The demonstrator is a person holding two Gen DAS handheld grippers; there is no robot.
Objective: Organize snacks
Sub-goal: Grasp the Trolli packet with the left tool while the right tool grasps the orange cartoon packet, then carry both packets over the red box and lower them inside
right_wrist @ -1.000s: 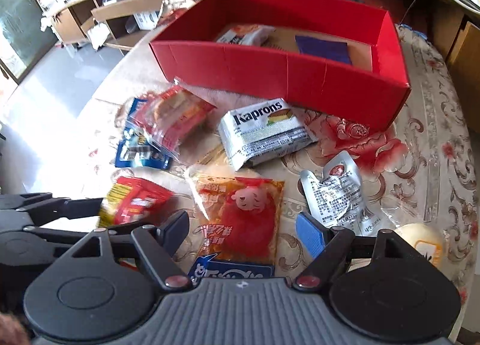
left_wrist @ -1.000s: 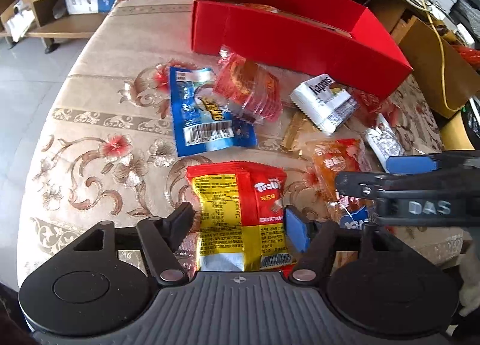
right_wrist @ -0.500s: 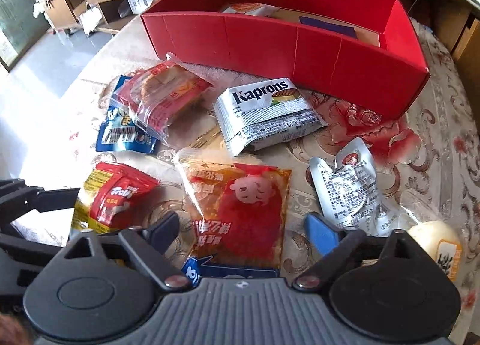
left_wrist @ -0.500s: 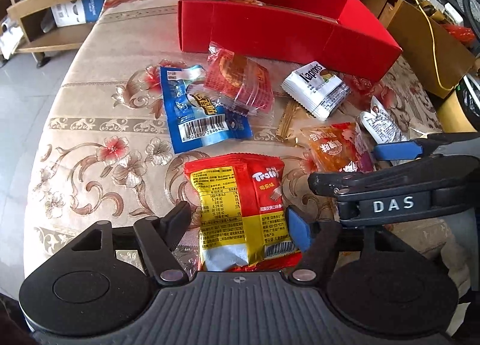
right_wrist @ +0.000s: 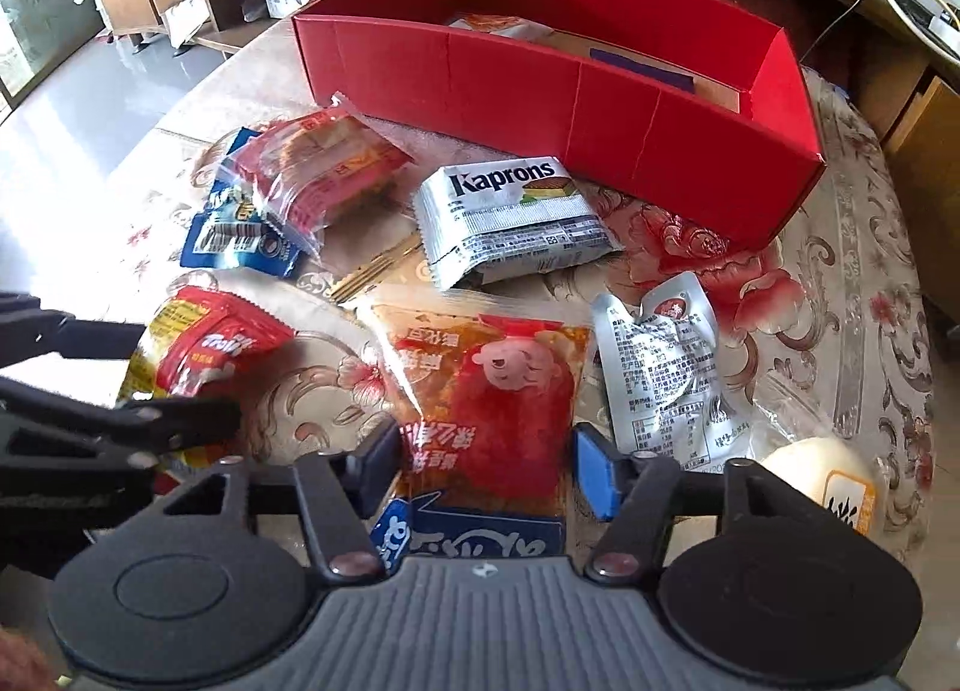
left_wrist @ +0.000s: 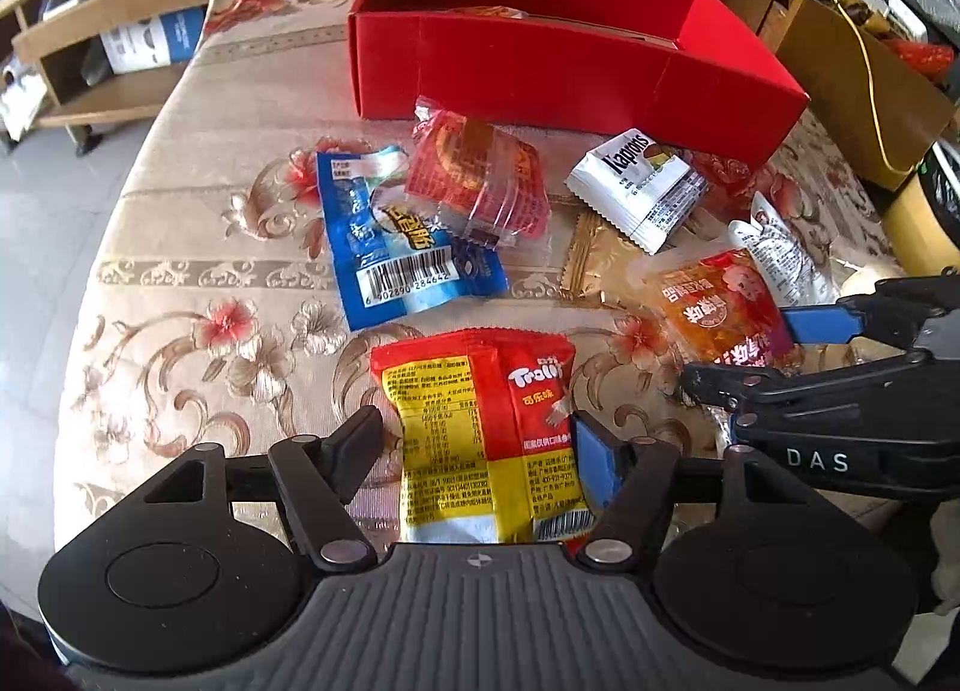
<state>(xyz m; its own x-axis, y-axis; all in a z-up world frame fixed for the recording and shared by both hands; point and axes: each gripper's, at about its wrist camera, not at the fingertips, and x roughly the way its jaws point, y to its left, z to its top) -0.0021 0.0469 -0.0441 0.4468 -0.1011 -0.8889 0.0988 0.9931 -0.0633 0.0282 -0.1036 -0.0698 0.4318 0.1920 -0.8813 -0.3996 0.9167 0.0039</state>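
Observation:
A red and yellow Trolli packet [left_wrist: 480,439] lies on the flowered tablecloth between the fingers of my left gripper [left_wrist: 477,451]. Its jaws are closing and both pads touch the packet's sides. In the right wrist view my right gripper [right_wrist: 486,466] straddles an orange-red packet with a cartoon face [right_wrist: 486,391]; its jaws are closing too, pads against both edges. Each gripper shows in the other's view, the left gripper [right_wrist: 186,373] at the left and the right gripper [left_wrist: 738,355] at the right. The red box [right_wrist: 540,90] stands behind with some packets inside.
Loose on the cloth are a white Kaprons pack [right_wrist: 516,223], a clear red-printed packet [right_wrist: 318,162] on a blue packet [right_wrist: 240,241], a gold wrapper [left_wrist: 591,265], a silver pouch [right_wrist: 660,367] and a pale round bun [right_wrist: 822,481]. The table edge [left_wrist: 120,247] curves left; shelves stand behind.
My right gripper's jaws spread wider, then drew in onto the orange-red packet. The left gripper stayed around the Trolli packet and hardly moved.

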